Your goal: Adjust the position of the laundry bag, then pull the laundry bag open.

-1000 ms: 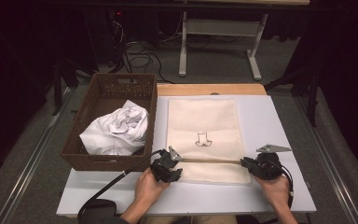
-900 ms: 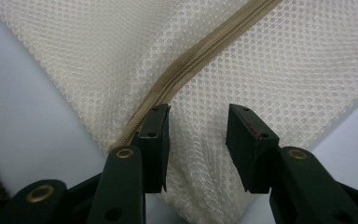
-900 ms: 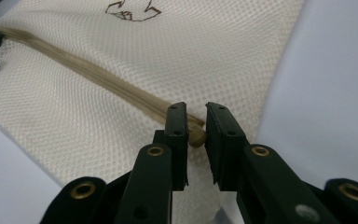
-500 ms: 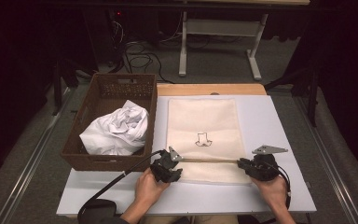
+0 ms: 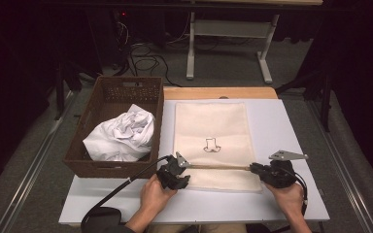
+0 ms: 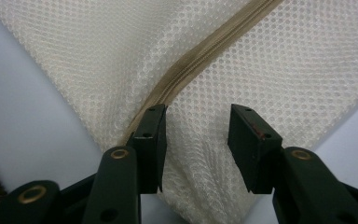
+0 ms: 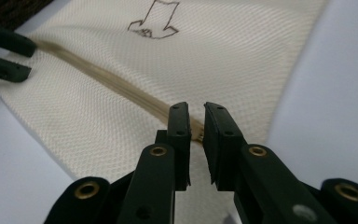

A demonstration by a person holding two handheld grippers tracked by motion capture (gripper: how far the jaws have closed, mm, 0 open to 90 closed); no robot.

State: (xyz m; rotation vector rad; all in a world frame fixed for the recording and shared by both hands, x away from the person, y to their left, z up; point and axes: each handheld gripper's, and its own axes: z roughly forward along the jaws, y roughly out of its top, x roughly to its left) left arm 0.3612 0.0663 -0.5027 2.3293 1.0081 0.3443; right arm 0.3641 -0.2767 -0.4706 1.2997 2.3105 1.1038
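A cream mesh bag (image 5: 211,126) with a small black drawing lies flat on the white table (image 5: 281,121). A tan zipper (image 5: 218,167) runs across its near end. My left gripper (image 5: 178,162) is at the zipper's left end. In the left gripper view it (image 6: 196,140) stands open over the mesh (image 6: 307,70), one jaw resting on the zipper (image 6: 200,51). My right gripper (image 5: 252,168) is at the zipper's right end. In the right gripper view it (image 7: 196,121) is nearly closed, pinching the zipper pull (image 7: 196,134) at the end of the zipper (image 7: 116,86).
A dark wicker basket (image 5: 107,165) sits on the table to the bag's left and holds crumpled white cloth (image 5: 121,136). A wooden strip (image 5: 218,92) borders the table's far edge. The left gripper's jaws (image 7: 4,51) also appear at the far end of the zipper in the right gripper view.
The right gripper has shifted slightly along the bag's right edge at the zipper's end. The left gripper and the bag stay where they were.
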